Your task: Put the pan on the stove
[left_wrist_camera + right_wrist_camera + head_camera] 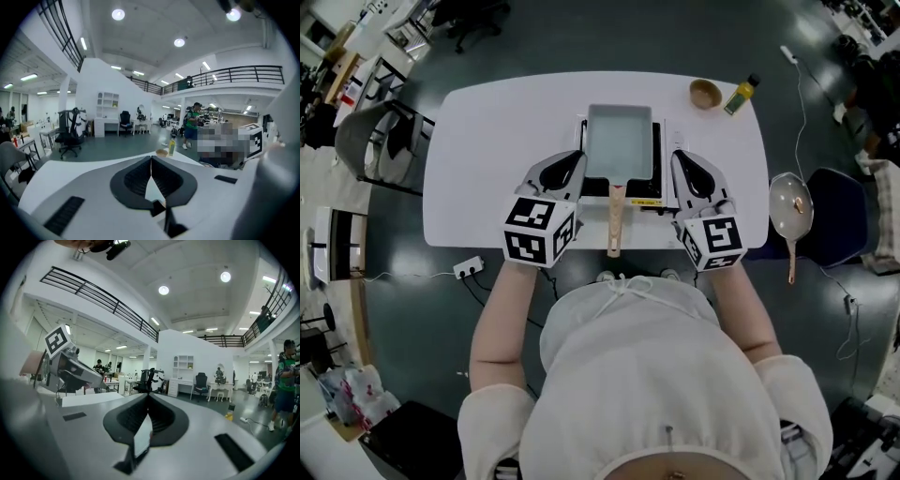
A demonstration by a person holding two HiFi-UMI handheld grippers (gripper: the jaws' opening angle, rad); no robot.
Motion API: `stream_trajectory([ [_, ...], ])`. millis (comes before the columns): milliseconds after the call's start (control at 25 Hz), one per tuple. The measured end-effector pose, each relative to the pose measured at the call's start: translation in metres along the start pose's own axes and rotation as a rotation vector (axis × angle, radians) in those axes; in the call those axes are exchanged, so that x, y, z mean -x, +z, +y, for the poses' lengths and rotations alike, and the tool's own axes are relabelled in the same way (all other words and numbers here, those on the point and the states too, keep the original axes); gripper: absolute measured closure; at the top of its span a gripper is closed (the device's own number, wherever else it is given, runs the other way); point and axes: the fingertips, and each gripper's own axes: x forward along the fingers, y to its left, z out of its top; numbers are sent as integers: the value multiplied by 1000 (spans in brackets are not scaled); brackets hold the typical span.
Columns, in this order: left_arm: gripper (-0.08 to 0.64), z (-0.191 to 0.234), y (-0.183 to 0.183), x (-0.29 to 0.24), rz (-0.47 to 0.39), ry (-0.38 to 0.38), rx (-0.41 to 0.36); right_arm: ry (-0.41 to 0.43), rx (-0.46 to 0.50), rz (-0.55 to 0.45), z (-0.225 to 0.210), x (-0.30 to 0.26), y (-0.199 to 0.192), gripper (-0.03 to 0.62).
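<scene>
A rectangular grey pan [619,141] sits on the portable stove [662,178] at the middle of the white table [487,159]. Its wooden handle [616,220] points back toward me, past the table's near edge. My left gripper [577,156] rests just left of the pan, shut with nothing in it. In the left gripper view its jaws [151,160] meet in a thin line. My right gripper [677,156] lies just right of the pan, also shut and holding nothing. The right gripper view shows its jaws [148,397] pressed together.
A small wooden bowl [705,93] and a yellow oil bottle [741,94] stand at the table's far right corner. A lidded round pan [790,208] lies on a dark chair to the right. A chair [380,141] stands off the table's left end, and a power strip [469,268] lies on the floor.
</scene>
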Motion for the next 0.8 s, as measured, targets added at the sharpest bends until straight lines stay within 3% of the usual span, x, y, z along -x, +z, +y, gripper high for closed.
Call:
stream_trajectory([
  [160,537,12,18,25,-131,8,-85,-21,10,-33,11,1,11,588],
  [400,537,19,30,45,-225,-20,-98,-45,3,-72,18,2,25,591],
  [800,537,24,39,44,-254,-41,-69,-45,2,-71,21,-9,27,591],
])
